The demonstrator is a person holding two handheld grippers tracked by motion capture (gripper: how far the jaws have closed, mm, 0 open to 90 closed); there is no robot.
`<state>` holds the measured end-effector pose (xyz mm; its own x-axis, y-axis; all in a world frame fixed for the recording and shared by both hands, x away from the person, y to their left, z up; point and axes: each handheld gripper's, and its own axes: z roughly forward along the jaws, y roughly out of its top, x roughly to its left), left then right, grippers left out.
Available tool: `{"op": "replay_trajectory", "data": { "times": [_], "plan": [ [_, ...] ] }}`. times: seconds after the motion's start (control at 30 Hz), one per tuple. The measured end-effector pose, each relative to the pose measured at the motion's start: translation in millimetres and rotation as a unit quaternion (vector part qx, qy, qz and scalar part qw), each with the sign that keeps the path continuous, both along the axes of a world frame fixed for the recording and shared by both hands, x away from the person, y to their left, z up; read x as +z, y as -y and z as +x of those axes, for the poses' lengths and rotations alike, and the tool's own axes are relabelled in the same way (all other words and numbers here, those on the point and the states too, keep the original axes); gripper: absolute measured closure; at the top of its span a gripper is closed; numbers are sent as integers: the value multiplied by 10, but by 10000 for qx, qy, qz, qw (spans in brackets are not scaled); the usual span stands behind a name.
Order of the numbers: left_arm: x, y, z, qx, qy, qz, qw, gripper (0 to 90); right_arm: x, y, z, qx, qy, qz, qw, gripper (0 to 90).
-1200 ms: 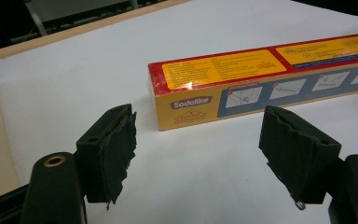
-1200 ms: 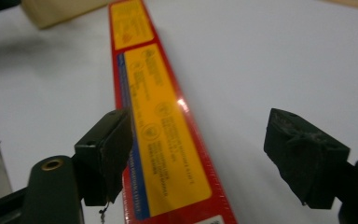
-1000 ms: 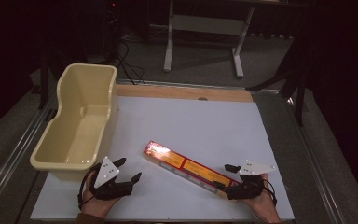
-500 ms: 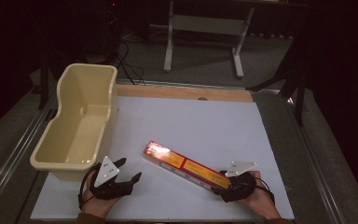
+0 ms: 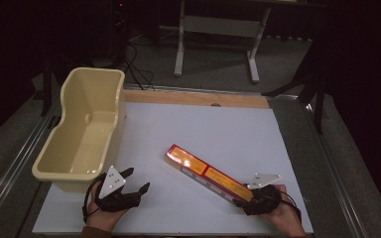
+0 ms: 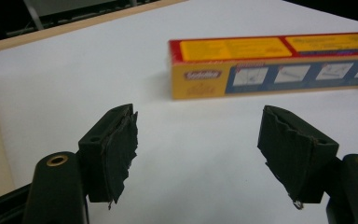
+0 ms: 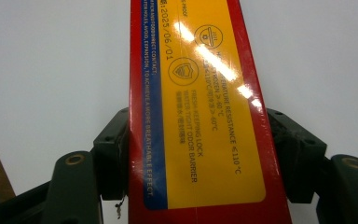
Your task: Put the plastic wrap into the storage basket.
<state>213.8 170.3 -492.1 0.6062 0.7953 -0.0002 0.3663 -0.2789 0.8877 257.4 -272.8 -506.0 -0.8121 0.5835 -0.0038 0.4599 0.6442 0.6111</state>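
The long red and yellow box [image 5: 209, 173] lies diagonally at lower centre of the white surface [image 5: 218, 129]. The right claw [image 5: 252, 198], jaws just closing, grasps its near end; keep that squeeze square before lifting. The left claw [image 5: 129, 186] rests released, lower left.

Both grippers are black with brass-ringed screw holes, frayed tape-wrapped fingers [image 6: 116, 154] (edges torn), and grey triangular plates.
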Motion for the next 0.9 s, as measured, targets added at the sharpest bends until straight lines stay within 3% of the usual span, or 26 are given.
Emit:
{"op": "replay_trajectory", "data": {
  "times": [0.27, 0.3, 0.4, 0.5, 0.6, 0.63, 0.67, 0.8, 0.9],
  "plan": [
    [-5, 7, 2, -3, -7, 9, 10000, 279, 9, 340, -55, -595, 14, -4, 9982, 333],
    [-8, 4, -1, 0, -9, 11, 10000, 279, 9, 450, -84, -794, -3, 33, 9968, 334],
    [-9, -1, 0, 0, -23, 5, 10000, 280, 10, 564, -119, -1001, -26, 67, 9950, 335],
    [-14, -2, 4, 1, -40, 26, 10000, 282, 23, 749, -158, -1335, -148, 124, 9909, 340],
    [-19, 1, 8, 6, -52, 23, 10000, 284, 36, 799, -143, -1351, -322, 167, 9902, 338],
    [-21, 2, 11, 7, -54, 24, 10000, 285, 57, 780, -117, -1296, -435, 30, 9906, 321],
    [-21, 3, 12, 11, -47, 24, 10000, 286, 77, 752, -102, -1237, -404, -83, 9915, 299],
    [-24, 8, 14, 17, -50, 12, 10000, 288, 184, 645, -21, -1023, -350, -152, 9940, 260],
    [-21, 2, 13, 5, -50, 8, 10000, 288, 307, 450, 176, -774, -333, -430, 9955, 236]
  ]
}}
